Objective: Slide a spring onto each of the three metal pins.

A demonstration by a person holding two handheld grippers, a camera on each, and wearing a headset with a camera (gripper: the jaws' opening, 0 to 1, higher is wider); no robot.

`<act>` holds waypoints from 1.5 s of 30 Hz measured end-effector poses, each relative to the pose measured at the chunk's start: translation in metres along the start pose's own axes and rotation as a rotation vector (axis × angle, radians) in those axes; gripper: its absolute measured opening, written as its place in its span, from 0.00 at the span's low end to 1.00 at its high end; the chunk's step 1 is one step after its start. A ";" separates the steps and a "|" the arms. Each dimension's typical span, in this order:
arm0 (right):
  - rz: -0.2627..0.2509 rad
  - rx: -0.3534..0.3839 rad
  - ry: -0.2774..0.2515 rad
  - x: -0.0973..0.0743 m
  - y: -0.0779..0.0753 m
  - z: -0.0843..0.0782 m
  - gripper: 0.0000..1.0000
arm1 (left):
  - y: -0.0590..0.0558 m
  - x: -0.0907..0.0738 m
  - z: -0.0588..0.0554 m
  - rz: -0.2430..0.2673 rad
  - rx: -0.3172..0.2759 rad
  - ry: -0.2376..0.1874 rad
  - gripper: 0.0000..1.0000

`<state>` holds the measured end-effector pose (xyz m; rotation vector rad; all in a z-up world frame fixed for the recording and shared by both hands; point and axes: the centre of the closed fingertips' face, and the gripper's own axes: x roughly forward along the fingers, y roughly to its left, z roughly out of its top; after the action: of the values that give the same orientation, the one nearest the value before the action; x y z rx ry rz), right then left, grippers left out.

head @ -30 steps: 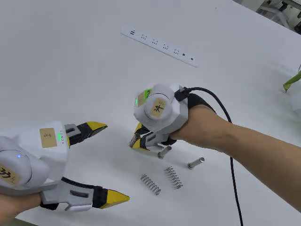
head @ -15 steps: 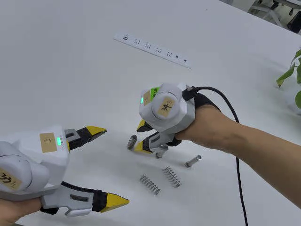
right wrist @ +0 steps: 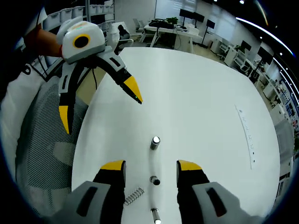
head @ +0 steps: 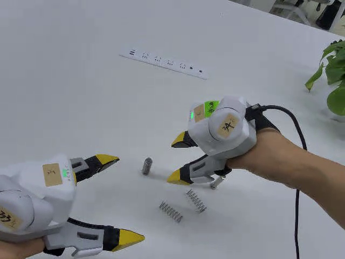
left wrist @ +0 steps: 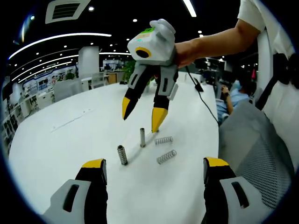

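Sprung pin (head: 146,165) stands done; my right gripper (head: 175,161) beside it, left gripper (head: 123,198) near, both gaping, empty, ready for a loose spring (head: 171,211).

White workbench (head: 64,97), office desks (right wrist: 174,35) beyond

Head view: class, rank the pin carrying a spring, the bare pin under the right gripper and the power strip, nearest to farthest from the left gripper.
1. Nearest: pin carrying a spring, just ahead of the left gripper.
2. Next: bare pin, off to the right, partly under the right gripper.
3. Farthest: power strip, well beyond both grippers.
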<state>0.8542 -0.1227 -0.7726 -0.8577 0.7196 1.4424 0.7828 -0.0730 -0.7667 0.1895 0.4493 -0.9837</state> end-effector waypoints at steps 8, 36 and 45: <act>-0.053 0.098 -0.080 -0.030 0.009 -0.022 0.52 | -0.004 0.002 -0.001 -0.024 0.049 0.052 0.82; -0.124 0.329 -0.269 -0.071 0.056 -0.098 0.75 | -0.016 0.051 -0.018 -0.195 0.280 0.296 0.43; -0.128 0.365 -0.296 -0.074 0.059 -0.114 0.79 | -0.019 0.078 -0.034 -0.249 0.365 0.378 0.30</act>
<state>0.8027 -0.2617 -0.7740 -0.3908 0.6618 1.2391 0.7942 -0.1306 -0.8315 0.6689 0.6460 -1.2767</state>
